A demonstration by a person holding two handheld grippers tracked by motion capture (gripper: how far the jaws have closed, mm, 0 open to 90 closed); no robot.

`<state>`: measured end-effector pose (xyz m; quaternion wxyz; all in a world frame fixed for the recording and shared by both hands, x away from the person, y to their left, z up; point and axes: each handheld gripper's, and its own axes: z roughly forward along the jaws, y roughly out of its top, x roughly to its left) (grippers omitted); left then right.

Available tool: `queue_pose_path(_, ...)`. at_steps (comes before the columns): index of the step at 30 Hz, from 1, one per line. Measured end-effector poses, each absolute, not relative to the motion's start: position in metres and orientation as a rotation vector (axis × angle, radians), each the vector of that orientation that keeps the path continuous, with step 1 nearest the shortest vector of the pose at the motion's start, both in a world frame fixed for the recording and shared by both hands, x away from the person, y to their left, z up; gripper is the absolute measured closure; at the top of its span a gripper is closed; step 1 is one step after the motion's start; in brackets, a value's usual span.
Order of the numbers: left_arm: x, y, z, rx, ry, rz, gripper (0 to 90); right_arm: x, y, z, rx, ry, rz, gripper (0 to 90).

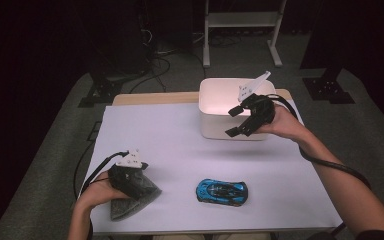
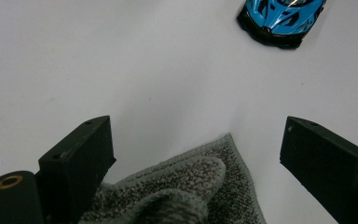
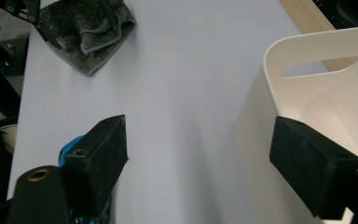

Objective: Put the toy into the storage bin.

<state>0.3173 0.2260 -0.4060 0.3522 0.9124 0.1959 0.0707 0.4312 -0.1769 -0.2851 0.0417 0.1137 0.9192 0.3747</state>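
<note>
A folded grey cloth (image 1: 130, 205) lies at the table's front left corner. My left gripper (image 1: 139, 186) hovers over it, open, and in the left gripper view the cloth (image 2: 186, 191) sits low between the spread jaws of that gripper (image 2: 200, 137). A blue toy car (image 1: 222, 192) rests on the white table (image 1: 180, 145) near the front middle, also seen as the car (image 2: 279, 18) ahead. My right gripper (image 1: 232, 121) is open at the front wall of a white tub (image 1: 215, 87). In its own view the gripper (image 3: 205, 140) straddles the tub's wall (image 3: 256, 121), holding nothing.
The right gripper view catches the cloth (image 3: 91, 25) far off and a sliver of the car (image 3: 70, 149) behind the left jaw. A wooden strip edges the table's back. Beyond it are cables, stand feet and a white rack on the floor.
</note>
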Motion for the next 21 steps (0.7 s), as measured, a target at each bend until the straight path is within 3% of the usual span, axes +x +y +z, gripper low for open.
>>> queue_pose_path(15,0.316,0.230,-0.407,2.363,0.515,0.171,8.8,0.479,-0.167,-0.295,0.376,2.827,1.012,24.5)
queue_pose_path(21,0.316,0.231,-0.409,2.361,0.524,0.166,8.8,0.495,-0.163,-0.311,0.391,2.867,0.975,44.1)
